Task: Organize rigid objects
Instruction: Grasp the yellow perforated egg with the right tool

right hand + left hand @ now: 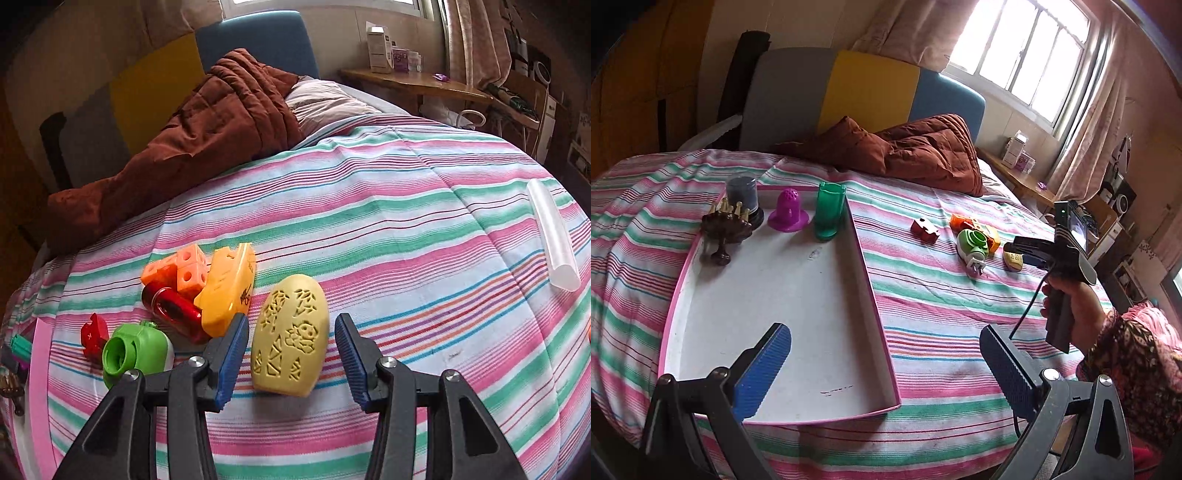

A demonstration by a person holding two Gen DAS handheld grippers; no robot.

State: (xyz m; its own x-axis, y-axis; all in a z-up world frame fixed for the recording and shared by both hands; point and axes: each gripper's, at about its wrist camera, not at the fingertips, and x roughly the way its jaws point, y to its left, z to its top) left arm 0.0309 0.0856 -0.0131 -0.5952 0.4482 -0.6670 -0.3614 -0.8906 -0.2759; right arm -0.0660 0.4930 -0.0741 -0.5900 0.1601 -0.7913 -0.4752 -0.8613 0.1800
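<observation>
The right gripper hangs nearest, jaws apart on either side of the yellow carved egg-shaped piece without pressing it; the left gripper holds nothing, jaws wide over the near end of the pink-edged tray. If the jaws close on that rounded shell it could squirt out sideways, or roll on the soft bed into the orange and red toys just beside it. A striped sheet covers the bed; a brown quilt, a curtained window and cluttered shelves lie beyond.

No legible text on anything
</observation>
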